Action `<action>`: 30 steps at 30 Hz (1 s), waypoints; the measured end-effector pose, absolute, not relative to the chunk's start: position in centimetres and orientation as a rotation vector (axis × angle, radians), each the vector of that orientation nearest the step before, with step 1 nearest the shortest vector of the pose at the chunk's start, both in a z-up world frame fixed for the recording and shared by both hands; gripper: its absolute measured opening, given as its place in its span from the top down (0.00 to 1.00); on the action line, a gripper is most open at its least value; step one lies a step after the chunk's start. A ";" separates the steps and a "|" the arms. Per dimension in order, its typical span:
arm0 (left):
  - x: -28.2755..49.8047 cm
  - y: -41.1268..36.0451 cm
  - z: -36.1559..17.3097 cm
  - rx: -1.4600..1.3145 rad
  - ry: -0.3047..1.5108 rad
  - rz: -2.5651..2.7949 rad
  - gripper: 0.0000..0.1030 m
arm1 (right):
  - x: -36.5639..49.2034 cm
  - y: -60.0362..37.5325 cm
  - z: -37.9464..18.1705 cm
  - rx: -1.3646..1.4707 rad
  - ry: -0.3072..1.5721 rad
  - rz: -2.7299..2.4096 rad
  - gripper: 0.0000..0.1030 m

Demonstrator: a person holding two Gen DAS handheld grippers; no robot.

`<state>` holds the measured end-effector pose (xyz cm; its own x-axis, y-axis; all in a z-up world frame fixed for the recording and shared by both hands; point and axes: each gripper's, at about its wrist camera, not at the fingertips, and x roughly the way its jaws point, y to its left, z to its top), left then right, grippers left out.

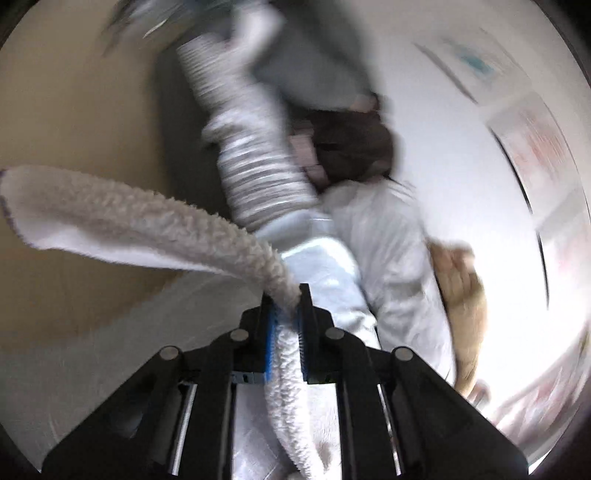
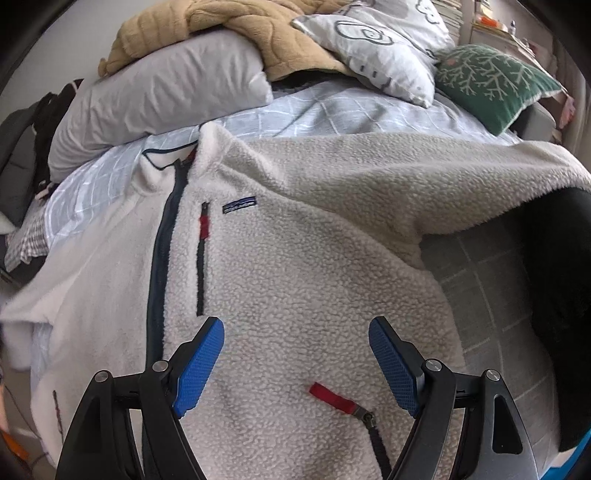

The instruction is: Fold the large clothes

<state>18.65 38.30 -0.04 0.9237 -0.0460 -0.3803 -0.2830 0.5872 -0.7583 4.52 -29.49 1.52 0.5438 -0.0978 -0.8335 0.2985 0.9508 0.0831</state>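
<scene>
Garment: cream sherpa-fleece zip jacket [image 2: 295, 266], spread front-up on the bed [image 2: 332, 107] with its grey-blue checked sheet; collar toward 12 o'clock in the right wrist view, hem toward 6 o'clock.
Long axis: the navy front zipper [image 2: 159, 266] runs 12 to 6 o'clock, left of centre in that view.
Left gripper [image 1: 286, 302]: clenched on a strip of the fleece, which passes between the pads and trails toward 9 o'clock in the left wrist view; that view is blurred, so which edge or sleeve it holds cannot be told.
Right gripper [image 2: 295, 358]: released, jaws wide and empty, hovering over the lower chest panel; whether the pads touch the fleece cannot be told.
Key relation: the jacket body lies straight ahead of the right gripper, toward 12 o'clock; the red zip pull [image 2: 328, 397] sits between its jaws near 6 o'clock.
Raised part: at 2 to 3 o'clock in the right wrist view a fleece panel [image 2: 424, 184] hangs clear of the sheet.
Open room: bare sheet at 4 o'clock, below that panel.
Limits: grey pillow [image 2: 159, 88], tan blanket [image 2: 229, 26], patterned pillow [image 2: 388, 48] and green cushion [image 2: 491, 81] crowd 11 to 1 o'clock.
</scene>
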 end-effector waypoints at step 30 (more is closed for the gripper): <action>12.5 -1.4 -3.4 0.198 1.021 -0.676 0.28 | 3.3 -30.1 0.8 0.270 1.014 -0.201 0.20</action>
<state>12.48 -1.43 -3.35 0.3420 -0.4270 -0.8371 0.6042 0.7822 -0.1521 3.29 -30.14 0.80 0.5144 -0.0403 -0.8566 0.2894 0.9484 0.1292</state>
